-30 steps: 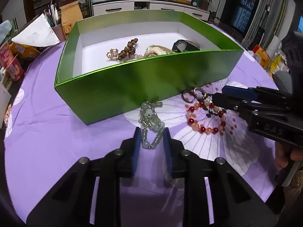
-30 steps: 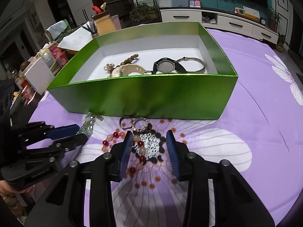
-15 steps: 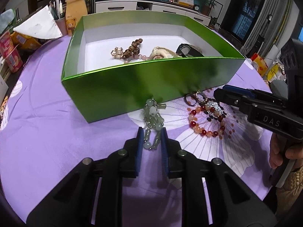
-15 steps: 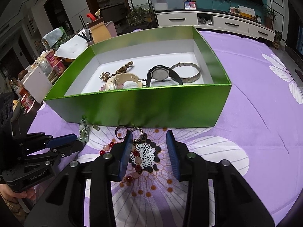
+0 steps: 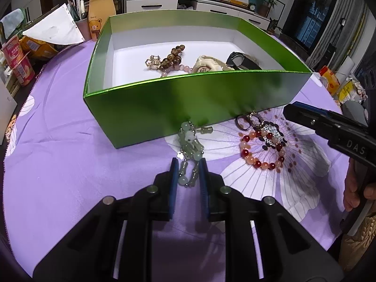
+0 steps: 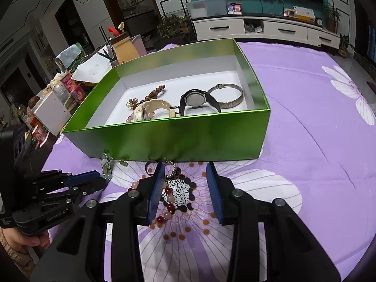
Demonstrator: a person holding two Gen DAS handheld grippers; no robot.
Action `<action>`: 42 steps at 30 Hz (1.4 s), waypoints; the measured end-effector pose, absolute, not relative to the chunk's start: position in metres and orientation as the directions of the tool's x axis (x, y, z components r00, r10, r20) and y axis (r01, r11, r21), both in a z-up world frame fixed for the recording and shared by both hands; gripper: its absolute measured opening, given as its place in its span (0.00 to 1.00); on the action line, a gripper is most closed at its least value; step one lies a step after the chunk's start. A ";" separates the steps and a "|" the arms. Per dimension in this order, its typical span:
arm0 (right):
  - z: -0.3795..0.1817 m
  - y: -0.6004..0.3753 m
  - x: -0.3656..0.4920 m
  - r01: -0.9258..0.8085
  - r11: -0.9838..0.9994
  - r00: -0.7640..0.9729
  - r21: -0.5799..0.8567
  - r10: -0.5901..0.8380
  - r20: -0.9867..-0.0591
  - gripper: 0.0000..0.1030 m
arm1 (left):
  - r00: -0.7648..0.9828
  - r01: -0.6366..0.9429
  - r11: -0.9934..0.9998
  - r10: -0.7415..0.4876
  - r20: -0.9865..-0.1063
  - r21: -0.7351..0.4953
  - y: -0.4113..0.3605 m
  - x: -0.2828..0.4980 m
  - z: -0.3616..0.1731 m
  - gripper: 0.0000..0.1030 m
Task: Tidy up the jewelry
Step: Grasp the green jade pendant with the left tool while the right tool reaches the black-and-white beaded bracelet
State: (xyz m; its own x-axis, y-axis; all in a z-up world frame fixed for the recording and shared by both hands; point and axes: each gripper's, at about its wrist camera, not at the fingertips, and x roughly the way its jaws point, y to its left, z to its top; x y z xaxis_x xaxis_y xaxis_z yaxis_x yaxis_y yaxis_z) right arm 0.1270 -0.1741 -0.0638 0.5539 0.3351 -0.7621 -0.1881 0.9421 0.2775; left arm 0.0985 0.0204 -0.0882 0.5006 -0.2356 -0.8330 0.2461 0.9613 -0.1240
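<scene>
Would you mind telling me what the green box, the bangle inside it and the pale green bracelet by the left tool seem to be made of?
The shiny green open box looks like foil-coated cardboard: mirror-like sheen outside, matte white inside. The grey engraved bangle appears metal, perhaps silver, with a dull tarnished gleam. The pale green beaded bracelet between the left tool's fingers looks like jade or glass: translucent, smooth beads; which one is unclear.

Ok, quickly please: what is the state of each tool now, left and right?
Left tool: nearly closed around the end of the green bead bracelet; firm grip cannot be told.
Right tool: open, holding nothing, over the red bead bracelet.
</scene>
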 end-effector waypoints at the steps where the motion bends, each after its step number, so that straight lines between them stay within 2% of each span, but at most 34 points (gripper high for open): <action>1: -0.064 -0.175 0.127 -0.186 0.941 0.553 0.283 0.339 -0.762 0.37 | 0.499 0.246 0.962 -0.229 -0.836 -0.116 0.019 0.098 -0.088 0.17; 16: -0.062 -0.185 0.124 -0.208 0.917 0.557 0.340 0.397 -0.729 0.37 | 0.498 0.237 0.971 -0.133 -0.857 -0.013 0.001 0.095 -0.088 0.16; 42: -0.058 -0.194 0.118 -0.194 0.913 0.572 0.358 0.402 -0.715 0.37 | 0.494 0.194 0.951 -0.307 -0.813 -0.241 0.013 0.085 -0.065 0.15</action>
State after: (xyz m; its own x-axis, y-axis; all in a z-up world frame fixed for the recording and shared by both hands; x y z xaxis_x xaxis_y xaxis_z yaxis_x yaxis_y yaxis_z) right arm 0.1177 -0.1938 -0.0576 0.5721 0.4018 -0.7150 -0.1938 0.9133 0.3581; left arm 0.0845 0.0129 -0.0653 0.4939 -0.3072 -0.8134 0.1937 0.9509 -0.2415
